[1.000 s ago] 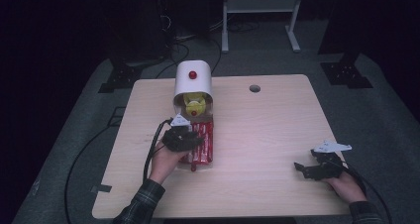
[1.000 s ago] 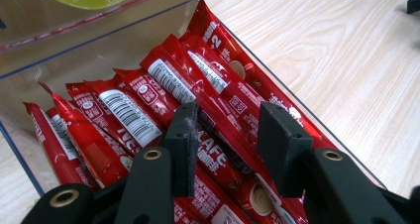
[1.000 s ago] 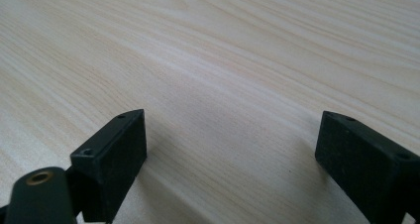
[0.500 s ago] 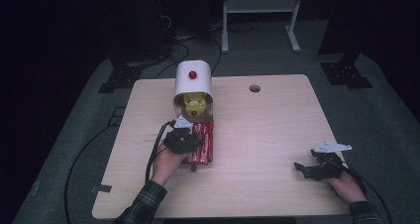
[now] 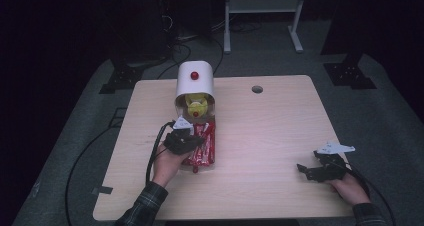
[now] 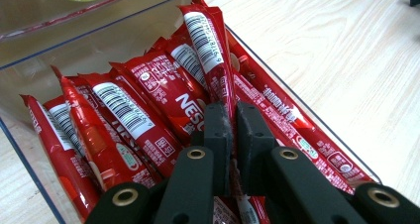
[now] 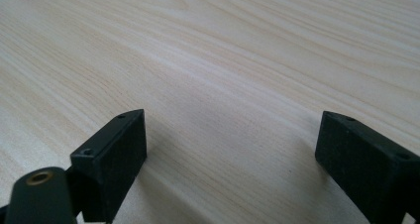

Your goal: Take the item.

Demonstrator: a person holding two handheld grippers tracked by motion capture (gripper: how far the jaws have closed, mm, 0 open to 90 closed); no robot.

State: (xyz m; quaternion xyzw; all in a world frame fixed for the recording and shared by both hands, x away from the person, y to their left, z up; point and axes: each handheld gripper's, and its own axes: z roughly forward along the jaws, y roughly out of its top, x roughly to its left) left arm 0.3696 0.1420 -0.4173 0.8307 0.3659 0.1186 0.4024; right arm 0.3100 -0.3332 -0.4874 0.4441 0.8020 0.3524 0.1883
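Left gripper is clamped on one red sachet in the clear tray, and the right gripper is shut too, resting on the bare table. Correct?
Not quite: the right gripper is open, its jaws spread wide over the bare table, as the right gripper view shows. The left gripper is indeed clamped on one red sachet in the clear tray.

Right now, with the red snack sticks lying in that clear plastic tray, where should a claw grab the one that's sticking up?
Grip the raised red snack stick across its flat, thin middle, coming from above along its length. It tilts up over the others, so its sides are free. The left claw looks shut on it there already.
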